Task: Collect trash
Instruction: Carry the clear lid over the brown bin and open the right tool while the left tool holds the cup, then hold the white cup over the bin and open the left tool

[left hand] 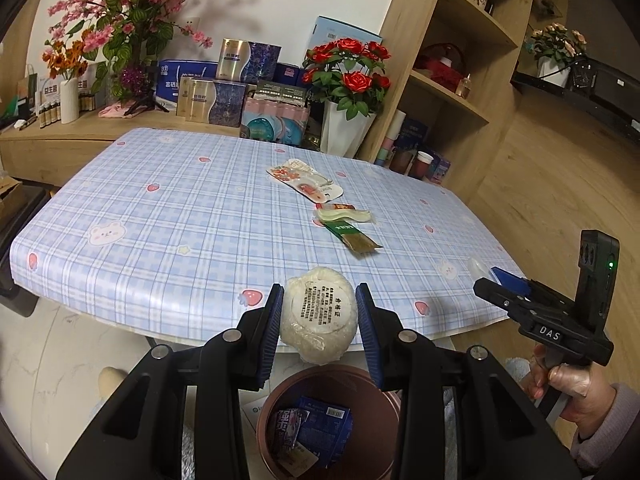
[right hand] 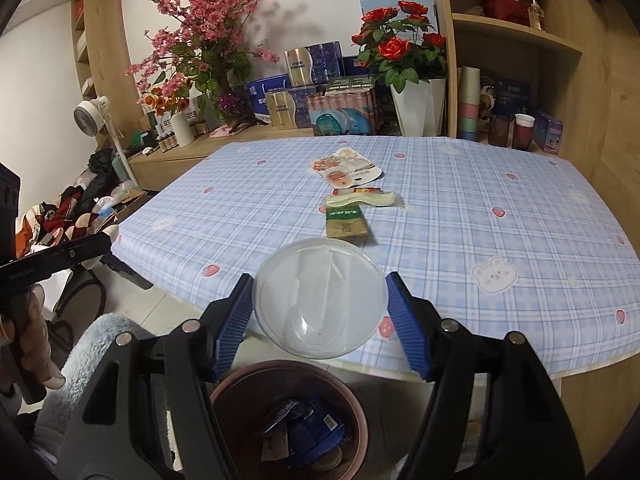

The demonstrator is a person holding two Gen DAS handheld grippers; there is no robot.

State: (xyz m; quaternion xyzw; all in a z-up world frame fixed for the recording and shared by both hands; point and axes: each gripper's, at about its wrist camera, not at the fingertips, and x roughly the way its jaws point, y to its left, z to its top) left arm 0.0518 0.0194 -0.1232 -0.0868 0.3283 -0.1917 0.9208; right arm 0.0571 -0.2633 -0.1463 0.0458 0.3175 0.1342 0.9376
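Note:
My left gripper (left hand: 319,312) is shut on a white round wrapped container (left hand: 319,319) and holds it past the table's near edge, above the brown trash bin (left hand: 380,412). My right gripper (right hand: 320,300) is shut on a clear round plastic lid (right hand: 320,298), held over the table edge above the same bin (right hand: 352,400). The bin holds blue packaging and wrappers. On the table lie a green-brown sachet (left hand: 352,236), a pale wrapper (left hand: 346,215) and a white-red packet (left hand: 306,179); they also show in the right wrist view: sachet (right hand: 346,223), wrapper (right hand: 362,199), packet (right hand: 346,168).
The table has a blue checked cloth (left hand: 180,216). Behind it stand boxes, a white vase of red roses (left hand: 346,128) and pink flowers. A wooden shelf unit (left hand: 452,92) with cups is at the right. A fan (right hand: 94,114) and a clothes pile are at the left.

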